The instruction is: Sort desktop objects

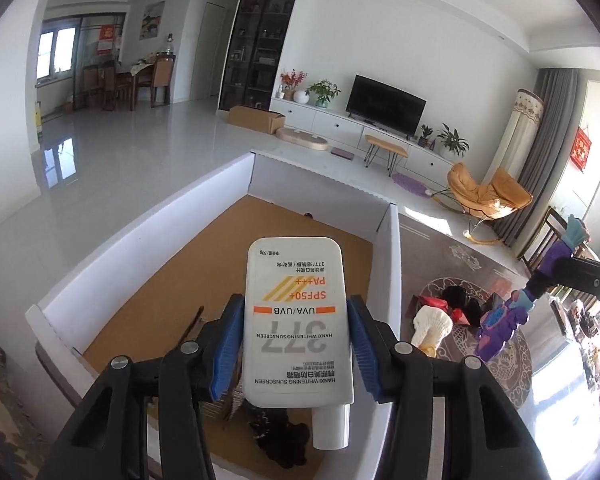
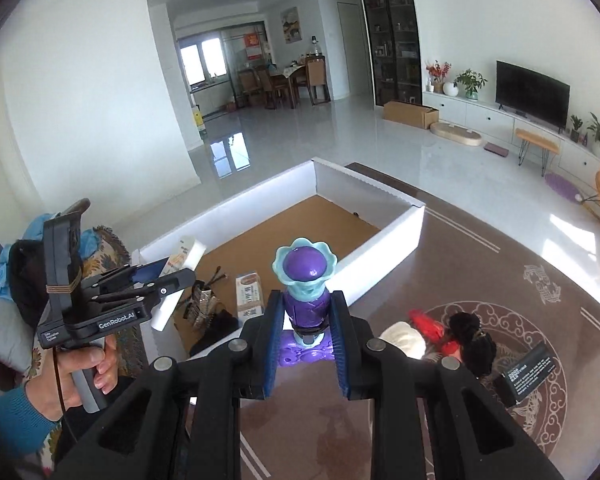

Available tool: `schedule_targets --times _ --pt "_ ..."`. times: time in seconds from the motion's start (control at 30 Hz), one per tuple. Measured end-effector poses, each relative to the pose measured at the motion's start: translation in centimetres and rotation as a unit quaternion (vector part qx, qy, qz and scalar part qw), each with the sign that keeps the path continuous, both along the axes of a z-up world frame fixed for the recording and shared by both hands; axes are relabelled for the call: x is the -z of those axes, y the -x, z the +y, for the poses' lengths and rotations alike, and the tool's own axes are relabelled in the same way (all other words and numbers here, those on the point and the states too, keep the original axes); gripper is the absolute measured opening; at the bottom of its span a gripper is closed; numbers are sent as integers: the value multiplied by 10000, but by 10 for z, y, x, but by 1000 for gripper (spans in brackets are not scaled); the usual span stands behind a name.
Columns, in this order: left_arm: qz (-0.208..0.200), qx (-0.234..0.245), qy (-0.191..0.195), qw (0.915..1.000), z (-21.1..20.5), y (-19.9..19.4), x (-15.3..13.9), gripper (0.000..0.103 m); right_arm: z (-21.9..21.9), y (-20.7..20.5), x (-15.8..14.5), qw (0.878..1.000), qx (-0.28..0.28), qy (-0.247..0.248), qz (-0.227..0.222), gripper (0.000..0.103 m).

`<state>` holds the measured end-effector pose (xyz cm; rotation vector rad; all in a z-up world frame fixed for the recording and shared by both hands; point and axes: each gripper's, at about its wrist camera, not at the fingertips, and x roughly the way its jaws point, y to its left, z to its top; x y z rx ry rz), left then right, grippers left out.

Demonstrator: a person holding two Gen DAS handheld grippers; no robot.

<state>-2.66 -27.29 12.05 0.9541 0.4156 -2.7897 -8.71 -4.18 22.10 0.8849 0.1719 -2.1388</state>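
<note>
Both grippers are loaded and held up off the table, w/ the big white-walled cardboard tray with a brown corkboard floor ahead of them, prob. the sorting bin. The left gripper has its blue ribbed pads clamped on the flat sides of a white plastic sunscreen tube w/ orange SPF50+ print; cap end points back toward the camera, crimped end forward over the tray floor, so the pads sit across the wide flat body, the steadiest place to pinch a squashy tube. The right gripper is closed tight on the narrow waist of a purple toy figure w/ a pale teal petal collar, head up and forward, base down betw. the fingers; gripping at the neck keeps the bulgy head from slipping thru. In the left view that toy shows at the right edge, hanging from the other gripper's black finger. Already lying in the tray: a small printed cardboard box, a dark bundle of sticks or brushes in foil-ish wrap, and some black clumpy stuff at the near end; exact nature unclear. Still out on the brown patterned tabletop: a white knitted item, a red object, a black pouch-like lump and a black card w/ white text. My read: both items are mid-carry toward the tray, several more left to sort.
</note>
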Motion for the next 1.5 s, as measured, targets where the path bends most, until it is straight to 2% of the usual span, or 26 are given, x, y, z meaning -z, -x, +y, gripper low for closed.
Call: schedule_targets --times 0.2,0.33,0.47,0.5,0.57,0.6,0.63,0.73,0.83,0.97,1.07,1.1,1.2,1.3,1.4,1.5 --pt "-678 -192 328 9970 -44 20 31 51 -89 -13 23 9949 -742 203 -645 24" --pt "-1142 -189 322 9928 -56 36 56 51 -148 -8 66 9874 -959 -297 -1225 24" --pt "-1432 -602 661 9856 -70 41 68 53 -191 8 107 9856 -740 -644 -1377 25" --pt "-1431 -725 688 9846 -70 38 69 54 -194 13 112 9878 -573 -516 -1355 28" --pt "-1287 -859 609 9861 -73 29 67 74 -192 23 112 9906 -295 -112 -1331 46" --pt "-1143 -888 574 9878 -74 22 64 76 -186 26 109 9919 -118 106 -1257 64" --pt "-995 -900 551 9894 -74 14 61 77 -179 26 103 9931 38 312 -1126 78" --pt "-719 -795 508 9929 -61 -2 53 78 -146 17 84 9959 215 728 -485 89" --pt "-449 -429 508 9968 -32 -15 44 78 -106 -2 82 9984 283 438 225 100" --pt "-144 248 362 9989 28 -25 36 79 -29 -28 113 9934 590 -448 872 102" --pt "-21 814 210 9965 83 -26 40 90 39 -38 155 9833 1091 -1155 892 102" --pt "-30 1040 186 9944 105 -24 40 90 59 -40 167 9800 1266 -1297 824 102" --pt "-320 1667 314 9850 163 -15 55 90 119 -46 190 9697 1785 -1574 549 102" --pt "-649 2033 637 9749 209 -3 84 90 160 -46 202 9619 2152 -1660 298 102" --pt "-1149 2120 666 9682 230 14 119 90 177 -45 211 9579 2312 -1697 115 102" --pt "-1360 2068 491 9676 239 22 140 90 184 -51 217 9580 2303 -1703 82 102"
